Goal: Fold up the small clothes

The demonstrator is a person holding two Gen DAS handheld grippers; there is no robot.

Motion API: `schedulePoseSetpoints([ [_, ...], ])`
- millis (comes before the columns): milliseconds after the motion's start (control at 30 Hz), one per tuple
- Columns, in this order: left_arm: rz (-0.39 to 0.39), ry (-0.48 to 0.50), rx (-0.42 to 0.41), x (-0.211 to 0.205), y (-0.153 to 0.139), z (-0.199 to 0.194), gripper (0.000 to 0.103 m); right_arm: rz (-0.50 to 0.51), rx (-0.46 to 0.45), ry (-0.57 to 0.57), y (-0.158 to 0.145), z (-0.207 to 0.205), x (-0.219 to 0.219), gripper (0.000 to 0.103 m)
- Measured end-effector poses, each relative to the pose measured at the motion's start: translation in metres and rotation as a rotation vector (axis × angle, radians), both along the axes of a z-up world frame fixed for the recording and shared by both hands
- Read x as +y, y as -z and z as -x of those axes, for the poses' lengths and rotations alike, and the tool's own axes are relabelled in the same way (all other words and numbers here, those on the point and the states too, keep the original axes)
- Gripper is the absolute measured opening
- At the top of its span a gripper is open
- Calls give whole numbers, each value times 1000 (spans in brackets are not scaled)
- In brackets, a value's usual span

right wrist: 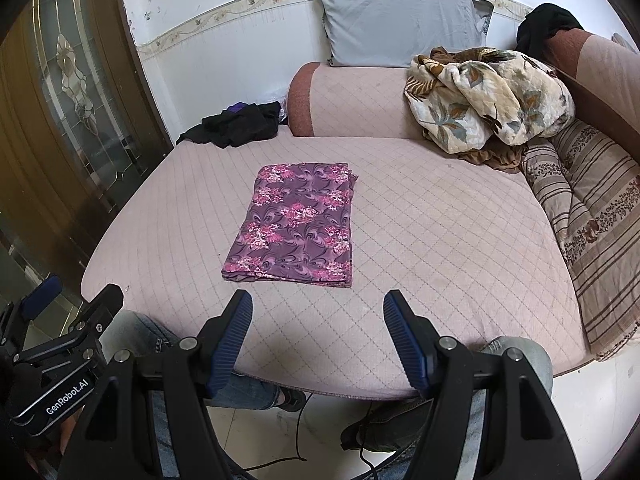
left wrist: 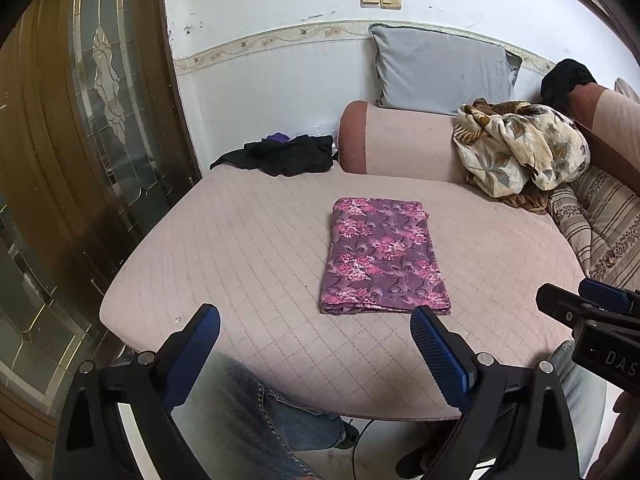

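one garment: purple floral cloth, folded flat into a neat rectangle
place: lay mid-cushion on the pink quilted sofa seat
left gripper: jaws wide apart, empty
right gripper: jaws apart, empty

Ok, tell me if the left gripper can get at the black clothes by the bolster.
Probably yes. The left gripper is open and empty, and only bare cushion lies between it and the black clothes. The folded purple cloth sits off to the right. They lie at the far edge, though, a long stretch.
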State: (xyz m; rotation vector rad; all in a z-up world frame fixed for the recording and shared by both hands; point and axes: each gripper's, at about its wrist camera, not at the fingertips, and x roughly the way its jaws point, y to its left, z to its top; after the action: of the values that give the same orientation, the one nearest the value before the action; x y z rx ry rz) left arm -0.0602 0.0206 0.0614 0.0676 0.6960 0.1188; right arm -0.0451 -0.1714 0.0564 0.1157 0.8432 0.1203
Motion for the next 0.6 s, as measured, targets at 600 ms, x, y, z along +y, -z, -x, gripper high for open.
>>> schedulePoseSetpoints([
  [600, -2, 8, 15, 0, 6, -6, 98, 0, 0, -3, 2, -3, -2, 68],
])
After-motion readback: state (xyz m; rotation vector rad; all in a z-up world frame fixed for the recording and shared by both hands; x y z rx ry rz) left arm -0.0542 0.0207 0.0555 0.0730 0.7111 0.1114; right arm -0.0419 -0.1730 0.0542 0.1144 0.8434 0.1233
